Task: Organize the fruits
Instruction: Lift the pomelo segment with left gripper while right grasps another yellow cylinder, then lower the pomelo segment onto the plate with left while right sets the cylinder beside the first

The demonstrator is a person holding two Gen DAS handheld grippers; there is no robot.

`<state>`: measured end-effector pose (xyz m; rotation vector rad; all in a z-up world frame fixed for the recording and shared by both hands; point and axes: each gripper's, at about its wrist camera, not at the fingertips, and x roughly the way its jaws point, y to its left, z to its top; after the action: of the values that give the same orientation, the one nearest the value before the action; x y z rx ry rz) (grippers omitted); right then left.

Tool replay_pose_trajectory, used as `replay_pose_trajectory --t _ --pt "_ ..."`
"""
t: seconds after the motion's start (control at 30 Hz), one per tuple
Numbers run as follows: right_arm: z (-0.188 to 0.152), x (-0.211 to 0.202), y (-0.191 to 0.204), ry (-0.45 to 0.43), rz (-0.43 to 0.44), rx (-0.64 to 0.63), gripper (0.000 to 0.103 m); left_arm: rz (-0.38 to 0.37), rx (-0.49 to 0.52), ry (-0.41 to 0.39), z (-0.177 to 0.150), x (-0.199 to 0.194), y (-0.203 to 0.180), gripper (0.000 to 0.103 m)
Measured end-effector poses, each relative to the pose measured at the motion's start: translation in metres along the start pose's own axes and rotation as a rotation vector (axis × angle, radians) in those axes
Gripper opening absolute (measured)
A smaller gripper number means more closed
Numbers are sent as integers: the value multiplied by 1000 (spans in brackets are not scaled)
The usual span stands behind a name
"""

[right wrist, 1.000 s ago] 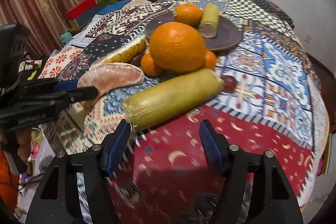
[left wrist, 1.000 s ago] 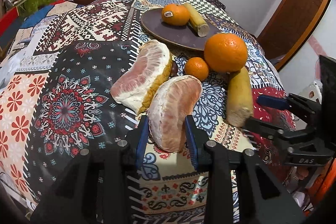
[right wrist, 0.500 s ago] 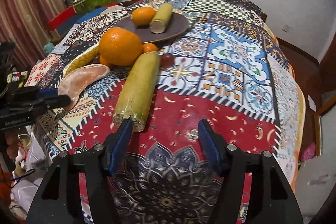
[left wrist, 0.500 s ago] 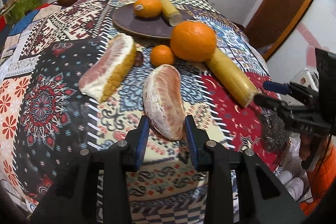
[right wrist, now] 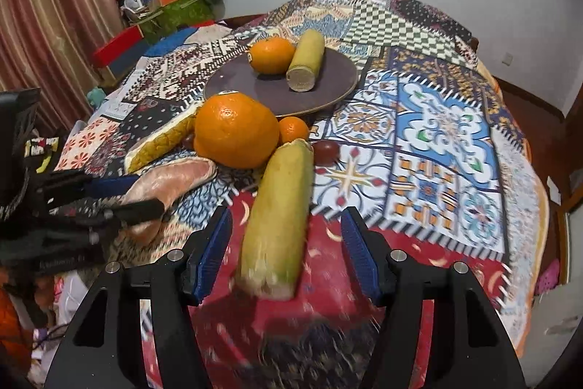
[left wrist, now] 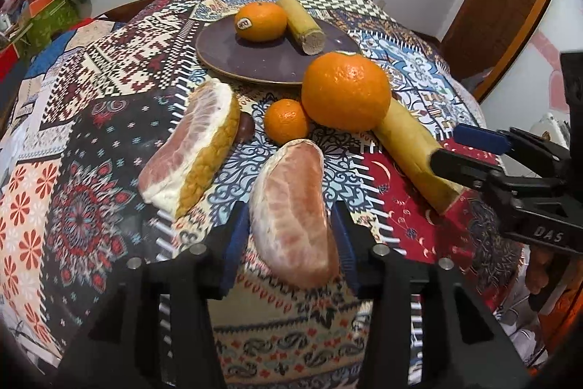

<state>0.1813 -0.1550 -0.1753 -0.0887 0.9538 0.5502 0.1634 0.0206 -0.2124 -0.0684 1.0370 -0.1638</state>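
A peeled pomelo segment (left wrist: 295, 217) lies on the patterned tablecloth between the fingers of my left gripper (left wrist: 289, 243), whose jaws stand close beside it; contact is unclear. It also shows in the right wrist view (right wrist: 171, 181). A yellow sugarcane piece (right wrist: 280, 217) lies between the wide-open jaws of my right gripper (right wrist: 288, 254), untouched. A big orange (left wrist: 344, 92), a small tangerine (left wrist: 286, 121) and a second pomelo segment with rind (left wrist: 193, 148) lie nearby. A dark plate (left wrist: 255, 61) holds an orange (left wrist: 260, 20) and a sugarcane piece (left wrist: 300, 24).
Two small dark fruits sit among the pile, one by the rind segment (left wrist: 246, 128), one right of the cane (right wrist: 326, 150). The table edge drops off near both grippers. Boxes and toys (right wrist: 171, 2) stand at the back left by a curtain.
The left gripper has moved in on the pomelo segment, which now sits deeper between its fingers. The right gripper swung round so the sugarcane piece now lies between its open jaws.
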Motion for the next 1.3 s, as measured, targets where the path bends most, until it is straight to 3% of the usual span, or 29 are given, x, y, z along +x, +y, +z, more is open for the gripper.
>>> replay_pose_trajectory --t 0.23,0.37,0.83,1.3 --pt "4 26 -2 41 8 22 57 32 -2 -13 5 17 -2 46" --pt "2 27 -1 45 25 9 39 49 13 -32 5 20 -3 46" --pt "-15 -4 -9 13 17 8 36 54 19 -76 -10 -5 -1 44" --pt "12 -36 -2 -110 26 -8 36 63 12 -222 16 -50 -2 44"
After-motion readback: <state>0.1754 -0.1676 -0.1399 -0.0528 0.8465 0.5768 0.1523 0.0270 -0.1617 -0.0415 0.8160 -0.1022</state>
